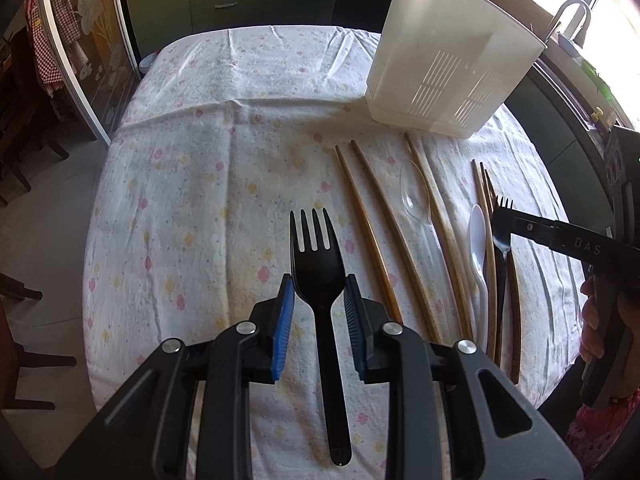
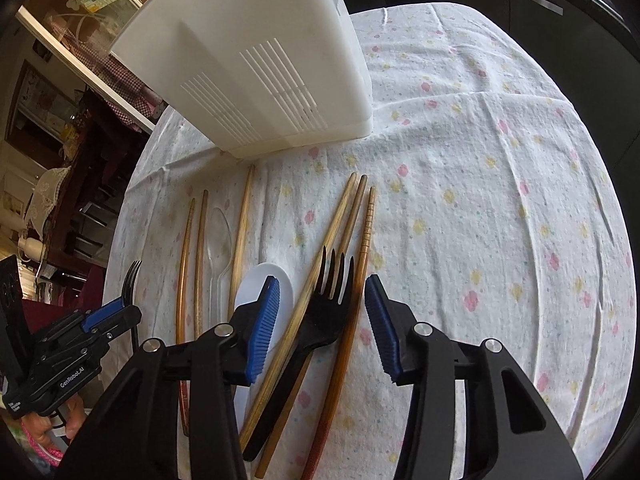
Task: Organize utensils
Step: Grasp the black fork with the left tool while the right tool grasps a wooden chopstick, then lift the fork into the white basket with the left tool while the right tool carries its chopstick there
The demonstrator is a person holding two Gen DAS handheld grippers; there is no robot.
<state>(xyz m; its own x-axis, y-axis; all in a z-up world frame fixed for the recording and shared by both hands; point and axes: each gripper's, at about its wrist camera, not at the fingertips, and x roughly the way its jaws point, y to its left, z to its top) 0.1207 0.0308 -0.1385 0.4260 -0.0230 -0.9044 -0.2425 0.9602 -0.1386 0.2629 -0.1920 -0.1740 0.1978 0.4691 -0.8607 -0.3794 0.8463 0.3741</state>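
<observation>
The left hand-held gripper (image 1: 318, 306) is spread wide, its blue-padded fingers (image 1: 282, 332) standing on either side of a black plastic fork (image 1: 320, 280) without touching it. That fork lies flat on the tabletop (image 1: 192, 184), which is covered with a white flowered cloth; its tines point away from the camera and its handle runs back between the two fingers.

The right hand-held gripper (image 2: 322, 320) is also spread wide, hovering over a second black fork (image 2: 320, 316) that lies among a group of wooden chopsticks (image 2: 340, 232). The fork rests across one of these chopsticks, and neither pad touches it. Just to the left of this fork lies a white plastic spoon (image 2: 256, 280), its bowl partly hidden behind the left finger of this hand-held gripper.

Further left on the cloth lie a clear plastic spoon (image 2: 219, 236) and three more wooden chopsticks (image 2: 242, 224), all roughly parallel with their tips pointing toward the far side of the tabletop.

Beyond the utensils stands a white plastic utensil holder (image 1: 448, 60), upright on the cloth, with slotted vents low on its walls. The nearest chopstick tips lie close to its base.
</observation>
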